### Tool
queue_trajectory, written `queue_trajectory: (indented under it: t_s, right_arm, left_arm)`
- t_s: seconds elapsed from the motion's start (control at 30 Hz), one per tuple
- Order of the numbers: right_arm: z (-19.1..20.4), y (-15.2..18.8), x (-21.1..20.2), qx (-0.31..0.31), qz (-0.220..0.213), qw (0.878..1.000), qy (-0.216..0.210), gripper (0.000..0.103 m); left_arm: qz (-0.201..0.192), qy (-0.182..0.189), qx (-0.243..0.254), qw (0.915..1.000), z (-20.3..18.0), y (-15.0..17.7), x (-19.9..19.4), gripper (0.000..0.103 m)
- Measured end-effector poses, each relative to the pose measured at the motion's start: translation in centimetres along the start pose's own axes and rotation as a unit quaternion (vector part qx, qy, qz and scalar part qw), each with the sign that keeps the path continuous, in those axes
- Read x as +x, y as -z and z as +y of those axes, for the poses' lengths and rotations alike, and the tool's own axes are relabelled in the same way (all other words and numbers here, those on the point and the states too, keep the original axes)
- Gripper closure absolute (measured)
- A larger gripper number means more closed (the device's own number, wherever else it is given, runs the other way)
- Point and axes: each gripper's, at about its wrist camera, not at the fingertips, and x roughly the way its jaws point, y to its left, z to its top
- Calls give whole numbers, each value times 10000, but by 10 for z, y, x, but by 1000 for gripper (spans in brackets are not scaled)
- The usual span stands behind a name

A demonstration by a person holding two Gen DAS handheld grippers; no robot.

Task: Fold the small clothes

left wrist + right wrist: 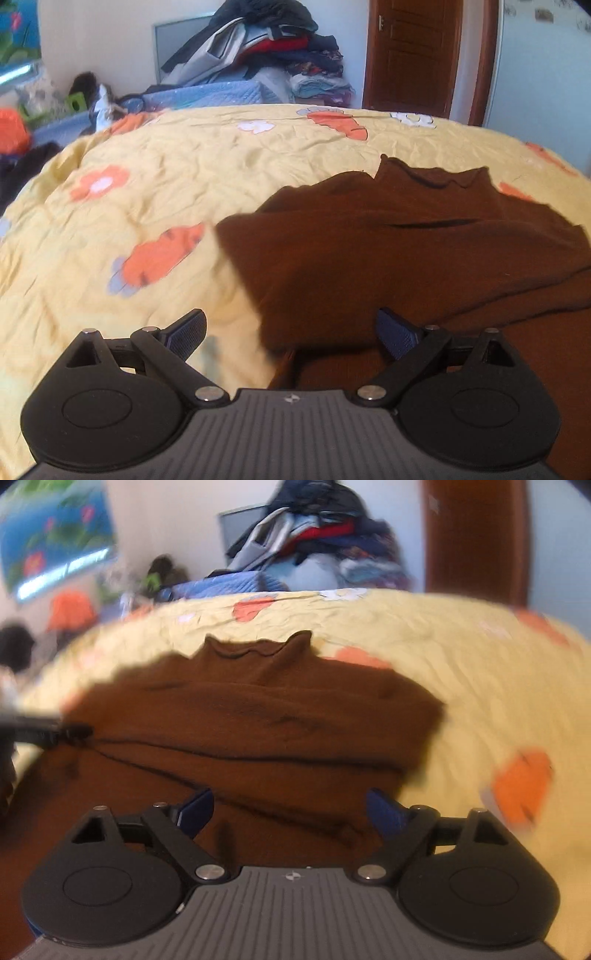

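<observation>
A brown high-neck top point(388, 251) lies on the yellow flowered bedspread point(155, 192), collar at the far side, with folds across its body. My left gripper point(291, 332) is open and empty, just above the top's near left edge. In the right wrist view the same top point(258, 716) fills the middle. My right gripper point(290, 812) is open and empty over the top's near part. The left gripper's dark fingertip point(74, 732) shows at the top's left edge in that view.
A pile of clothes point(280, 48) sits on blue quilted bedding point(207, 94) beyond the bed's far edge. A brown door point(413, 55) is at the back right. Orange and dark items point(14, 136) lie at the far left.
</observation>
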Motion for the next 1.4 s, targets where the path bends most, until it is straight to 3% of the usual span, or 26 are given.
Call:
queue_trajectory:
  t_s: [0.07,0.13,0.23,0.27,0.3,0.33,0.37,0.4,0.53,0.63,0.67,0.7,0.73,0.77,0.8,0.83,0.93,1.0,1.03,1.07,1.1,1.13,1.3,1.37,1.4]
  right_arm:
    - [-10,11,-29,266,-275,9993,-7,2]
    - [-24,22,-40,456,-104,9987,212,4]
    - [-33,33,-33,427,210,9980,424,24]
    - [-31,35,-34,360,156,9986,357,38]
    - [-31,34,-33,432,175,9987,196,49]
    - [-32,33,-30,583,246,9980,-3,75]
    - [-33,32,-27,706,328,9969,-149,91]
    - [-32,32,-26,717,314,9968,-173,92]
    - [-49,37,-39,944,111,9954,121,93]
    - [-61,52,-43,1310,67,9913,-127,94]
    - [-59,53,-45,1362,81,9905,-163,88]
    - [-58,54,-47,1475,118,9887,-234,82]
    - [-60,55,-50,1669,172,9848,-444,66]
    - [-62,59,-53,1869,175,9794,-738,45]
    - [-64,63,-57,2045,198,9736,-997,37]
    - [-65,67,-60,2190,268,9680,-1196,34]
    - [-62,77,-61,2467,460,9537,-1657,34]
    - [-57,78,-61,2417,470,9540,-1710,35]
    - [-54,77,-61,2341,491,9570,-1642,43]
    - [-54,75,-60,2320,558,9591,-1523,66]
    - [-55,75,-57,2323,684,9607,-1361,84]
    - [-56,78,-58,2281,709,9634,-1217,93]
    - [-80,93,-72,2643,379,9576,-1082,94]
    - [-73,96,-75,2632,411,9561,-1224,83]
    - [-70,97,-76,2672,474,9534,-1317,80]
  left_arm:
    - [87,154,-44,9998,7,16,-13,4]
    - [286,4,-59,9996,10,29,-14,4]
    - [214,-43,-98,9997,9,44,-16,5]
    - [215,-28,-94,9997,6,44,-17,8]
    - [189,13,-67,9998,3,43,-18,27]
    - [152,56,-9,9999,0,41,-20,44]
    - [135,55,44,9999,-2,40,-25,79]
    - [175,-25,94,9998,-3,37,-26,88]
    - [166,-160,253,9994,4,42,-28,88]
    - [172,-30,254,9995,3,45,-33,88]
    - [238,126,121,9996,5,45,-36,87]
    - [330,361,-84,9988,9,46,-39,77]
    - [427,675,-304,9963,13,48,-42,67]
    - [471,1013,-494,9925,18,52,-45,33]
    - [509,1303,-707,9876,24,57,-48,9]
    - [540,1503,-902,9830,29,62,-51,6]
    - [485,1663,-1054,9792,35,69,-56,7]
    - [490,1607,-988,9808,33,68,-55,12]
    - [484,1435,-849,9848,29,67,-55,22]
    - [469,1150,-591,9905,23,65,-56,58]
    - [475,806,-344,9950,20,64,-56,87]
    - [514,642,-280,9962,23,63,-56,92]
    - [591,734,-390,9948,43,65,-61,92]
    - [749,1205,-532,9884,43,69,-67,90]
    - [901,1537,-663,9818,43,72,-70,78]
